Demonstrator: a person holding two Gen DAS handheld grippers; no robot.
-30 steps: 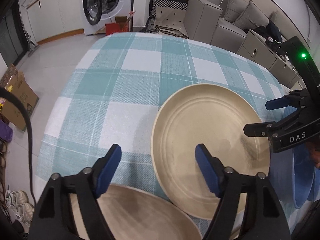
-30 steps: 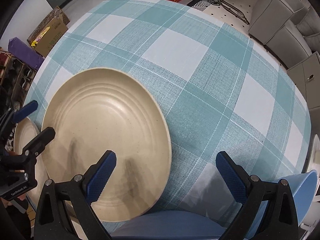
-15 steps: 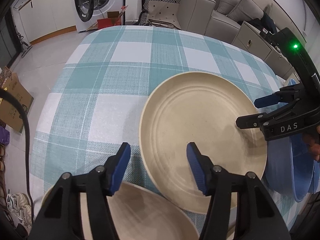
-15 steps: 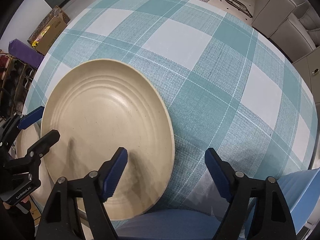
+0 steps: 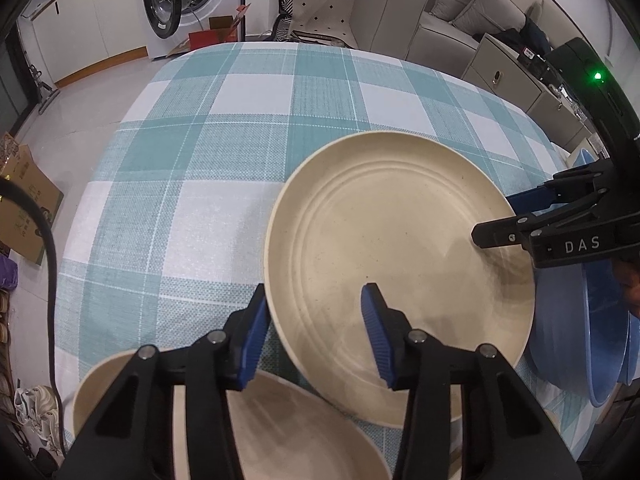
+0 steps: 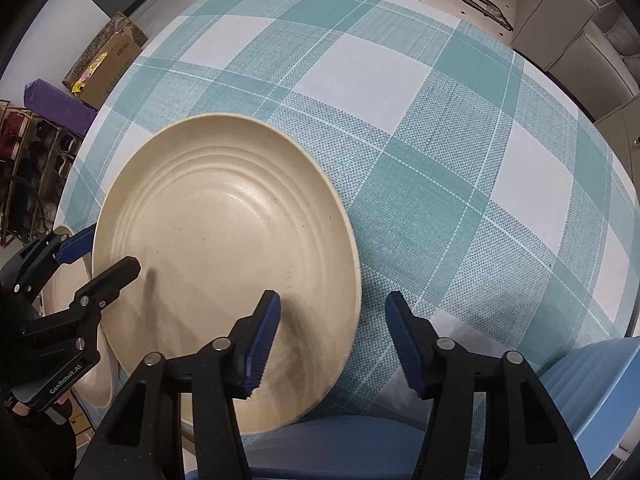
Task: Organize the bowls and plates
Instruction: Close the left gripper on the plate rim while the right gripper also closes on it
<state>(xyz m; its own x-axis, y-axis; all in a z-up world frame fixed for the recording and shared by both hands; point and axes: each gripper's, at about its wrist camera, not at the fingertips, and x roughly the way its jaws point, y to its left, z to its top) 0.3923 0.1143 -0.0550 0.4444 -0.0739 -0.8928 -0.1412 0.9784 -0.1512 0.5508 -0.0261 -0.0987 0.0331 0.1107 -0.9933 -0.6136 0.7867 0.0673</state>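
Your plate [image 5: 396, 264] lies flat on the checked cloth [image 5: 224, 152], near the table's front edge. Its near rim overlaps a second cream plate [image 5: 280, 428] at the bottom of the left wrist view, and its right side sits close to the blue bowls [image 5: 600, 344].

Your left gripper [image 5: 316, 332] is open and straddles the near-left rim — one blue pad outside the edge, the other over the plate's inner slope. Nothing is pinched yet. Your right gripper [image 6: 332, 340] is open too, straddling the near-right rim with its left pad over the plate and its right pad over bare cloth. Whether either pad already touches the plate, I cannot tell.

How it will likely handle: this looks like a stiff, light plate with a matte, faintly speckled finish, so it should not flex. The rim is thin and raised, which gives you a lip to grip. The inside slopes in shallow rings, so a pad set too far inward could slide toward the centre as you close.

Take it at the rim, pads square across the lip. Held at one edge only, a wide plate will want to droop away from the grip, so lift it level and keep it low. Watch the overlap with the second plate when you raise it — that edge may drag or click.
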